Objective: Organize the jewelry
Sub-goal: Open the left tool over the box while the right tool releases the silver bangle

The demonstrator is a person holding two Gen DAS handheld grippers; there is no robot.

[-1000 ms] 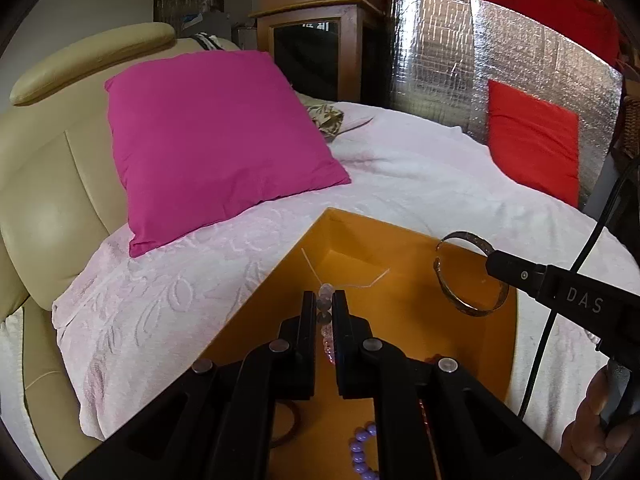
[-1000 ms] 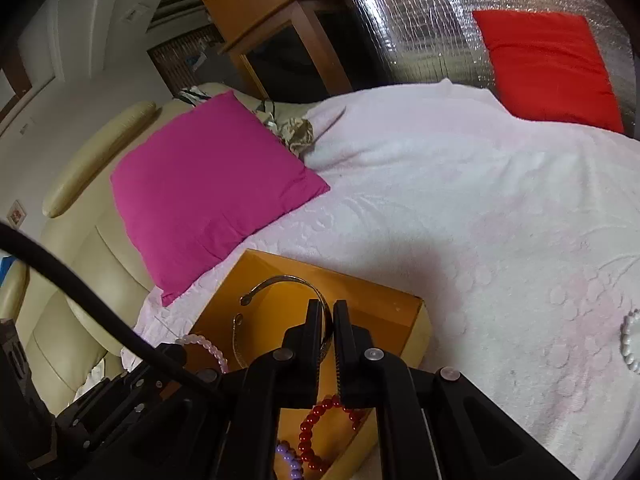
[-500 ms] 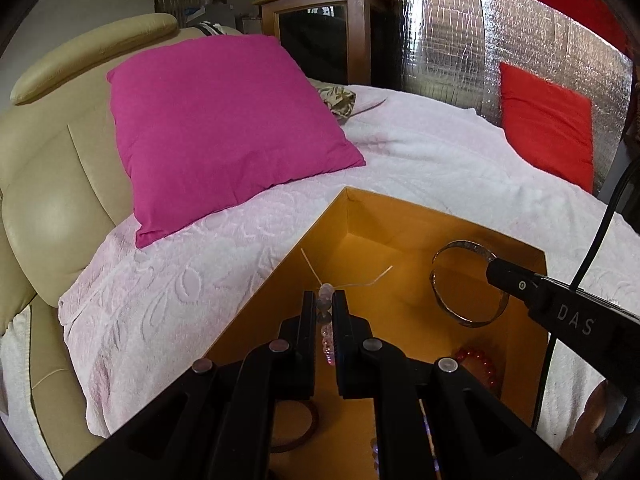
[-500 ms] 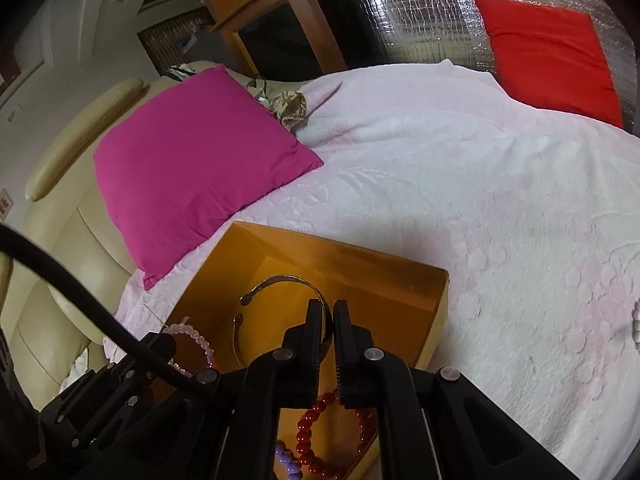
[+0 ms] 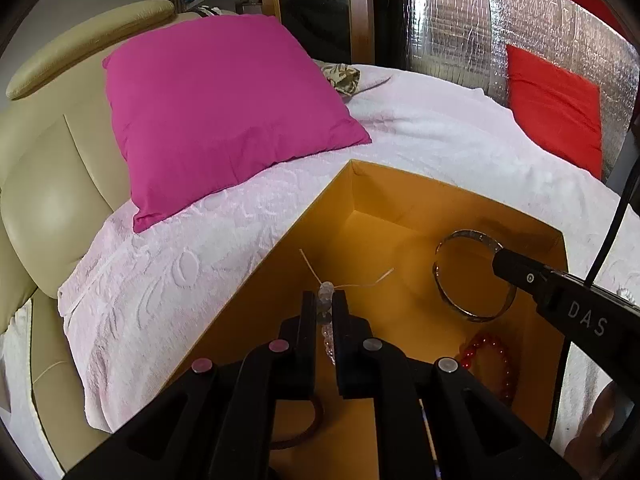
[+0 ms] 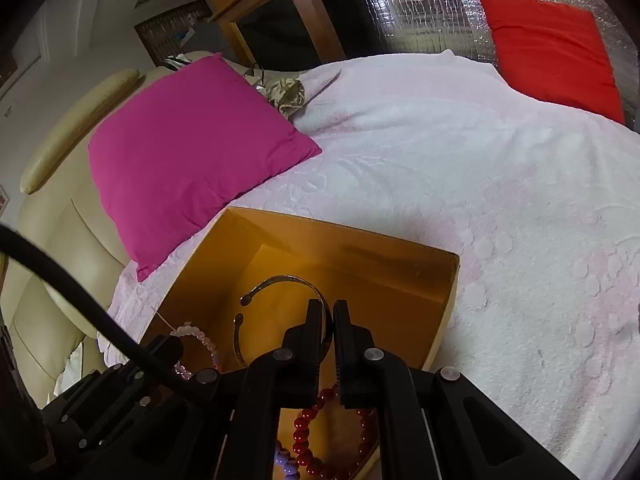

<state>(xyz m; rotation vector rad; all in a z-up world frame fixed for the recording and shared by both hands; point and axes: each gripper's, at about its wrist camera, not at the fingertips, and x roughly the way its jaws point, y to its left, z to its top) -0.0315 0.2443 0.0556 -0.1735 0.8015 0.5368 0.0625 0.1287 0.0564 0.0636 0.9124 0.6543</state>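
An open orange cardboard box (image 5: 404,200) sits on a bed covered with a pale pink embossed blanket (image 6: 460,184), near a magenta square cushion (image 5: 216,108) that leans on a cream leather headboard (image 5: 52,184).

The left hand-held gripper (image 5: 325,304) is over the near left part of the box, clamped on a pale pink beaded bracelet (image 5: 326,320) whose two loose elastic ends stick out beyond the fingertips. In the right wrist view the same bracelet (image 6: 198,338) hangs inside the box at its left side.

The right hand-held gripper (image 6: 327,312) is clamped on a thin silver metal cuff bangle (image 6: 280,284), held upright inside the box; in the left wrist view the bangle (image 5: 472,276) hangs in the right half of the box, above its floor.

On the box floor lies a red beaded bracelet (image 6: 308,440), and just left of it a few lilac beads (image 6: 284,460) show. A brown ring-shaped bracelet (image 5: 308,428) lies under the left gripper.

A red rectangular cushion (image 6: 552,48) leans against a silver foil panel (image 5: 452,24) at the far right of the bed.
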